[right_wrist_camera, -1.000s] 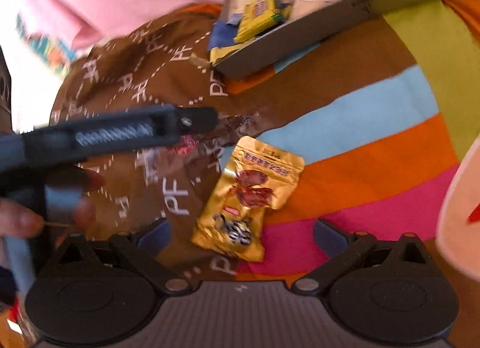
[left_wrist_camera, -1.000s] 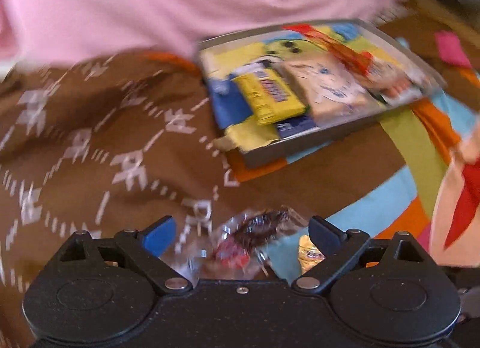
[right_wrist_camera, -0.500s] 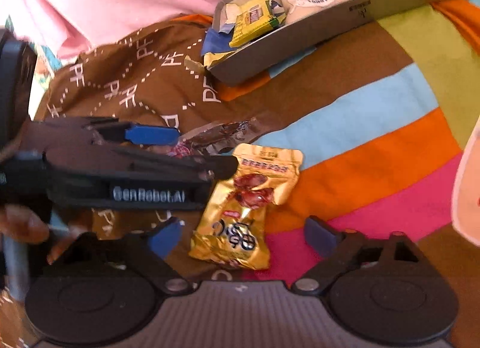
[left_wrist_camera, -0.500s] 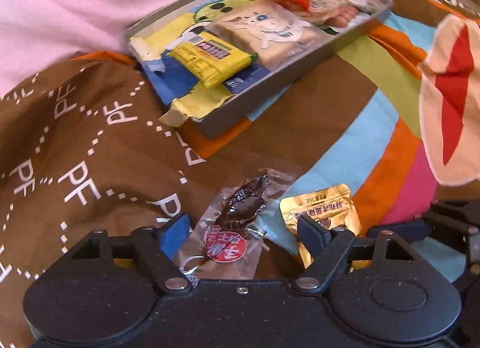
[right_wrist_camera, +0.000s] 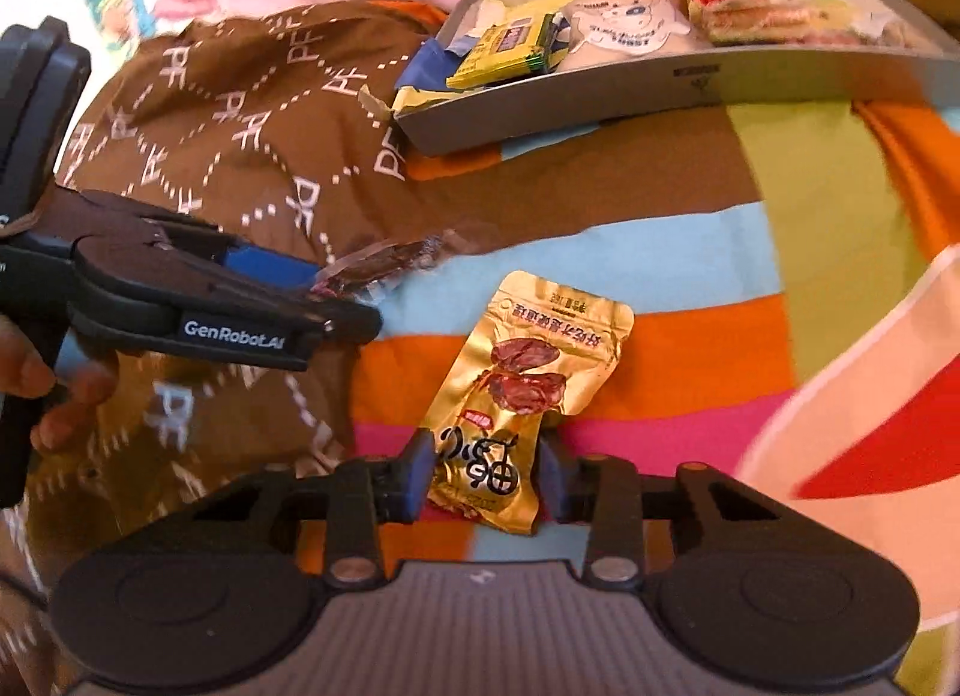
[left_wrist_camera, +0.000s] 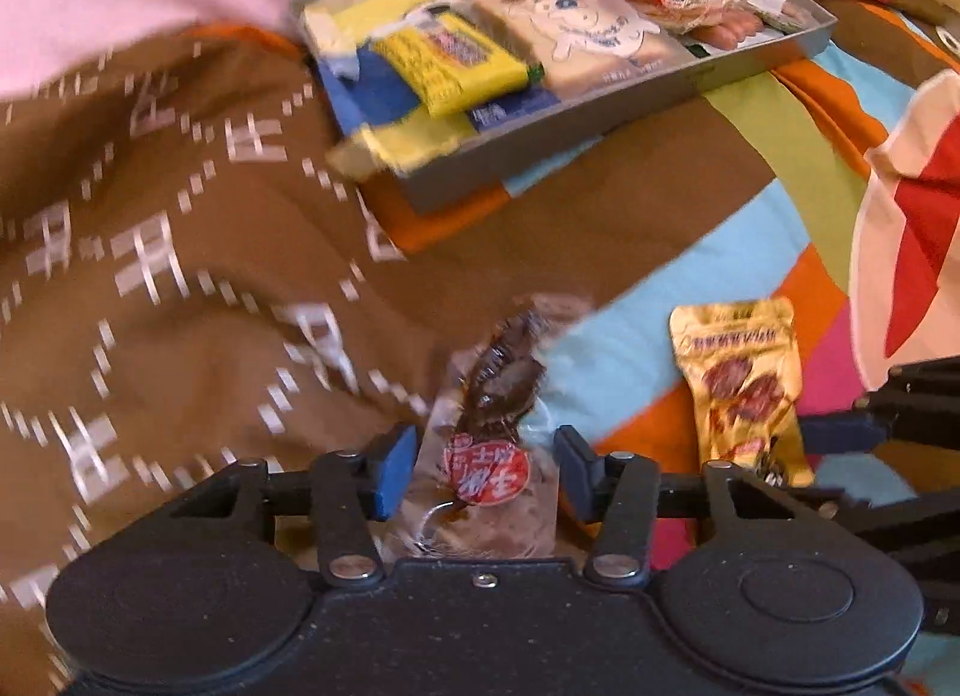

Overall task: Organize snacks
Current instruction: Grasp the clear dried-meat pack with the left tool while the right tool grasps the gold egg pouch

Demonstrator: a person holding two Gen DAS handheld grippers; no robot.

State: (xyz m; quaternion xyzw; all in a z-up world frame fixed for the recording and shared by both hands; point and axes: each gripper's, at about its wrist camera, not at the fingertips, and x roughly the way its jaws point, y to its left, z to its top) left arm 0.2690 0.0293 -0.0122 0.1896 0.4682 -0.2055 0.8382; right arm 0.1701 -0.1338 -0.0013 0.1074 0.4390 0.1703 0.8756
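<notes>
Both finger pairs narrowed since half a second ago: left gripper (left_wrist_camera: pixel 485 474) pinching clear dried-meat packet (left_wrist_camera: pixel 492 444), right gripper (right_wrist_camera: pixel 485 471) pinching gold pouch (right_wrist_camera: pixel 528 390). Long axes point ahead toward grey snack tray (right_wrist_camera: pixel 660 90) beyond fingers.

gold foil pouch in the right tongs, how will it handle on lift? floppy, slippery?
Probably floppy: the gold pouch is thin and flat, pinched by the right tongs near its bottom end, so the free end will likely droop. The shiny crinkled foil may slip. It looks light, lying flat on the blanket.
</notes>
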